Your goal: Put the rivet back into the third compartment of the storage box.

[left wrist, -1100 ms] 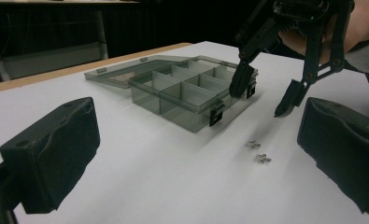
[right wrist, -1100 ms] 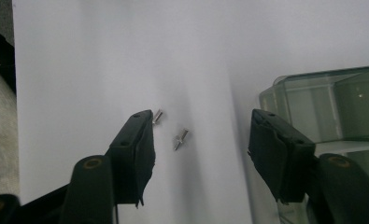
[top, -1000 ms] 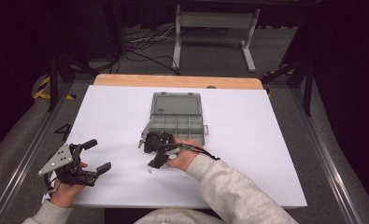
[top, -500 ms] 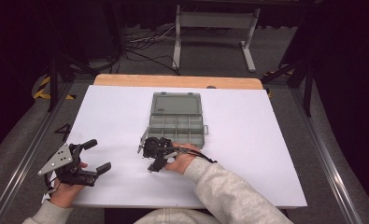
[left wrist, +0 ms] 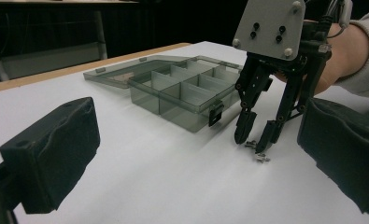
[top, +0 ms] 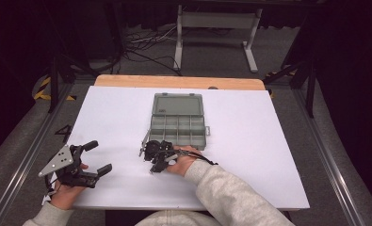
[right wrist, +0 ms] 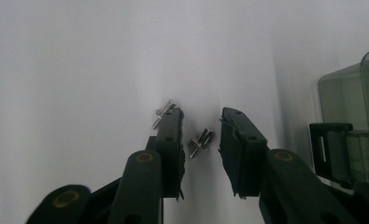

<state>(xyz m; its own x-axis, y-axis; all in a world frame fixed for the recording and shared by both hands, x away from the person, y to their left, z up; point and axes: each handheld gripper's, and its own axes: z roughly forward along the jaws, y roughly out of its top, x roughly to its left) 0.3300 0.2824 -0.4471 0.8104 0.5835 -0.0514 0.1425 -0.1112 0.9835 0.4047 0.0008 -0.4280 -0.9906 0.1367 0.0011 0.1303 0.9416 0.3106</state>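
High view: the right tongs (top: 151, 159) point down at the white bench (top: 268, 141) near its front edge, just in front of the open compartment box (top: 179, 123); the left tongs (top: 93, 157) rest released toward the front left corner.

Left gripper view: two small metal fasteners (left wrist: 257, 150) lie at the right tongs' tips.

Right gripper view: one fastener (right wrist: 200, 141) lies between the jaws, which have just been closing but do not yet press it; the other fastener (right wrist: 163, 112) sits just outside the left jaw. The closing jaw could likely knock that one away or pinch the inner fastener askew.
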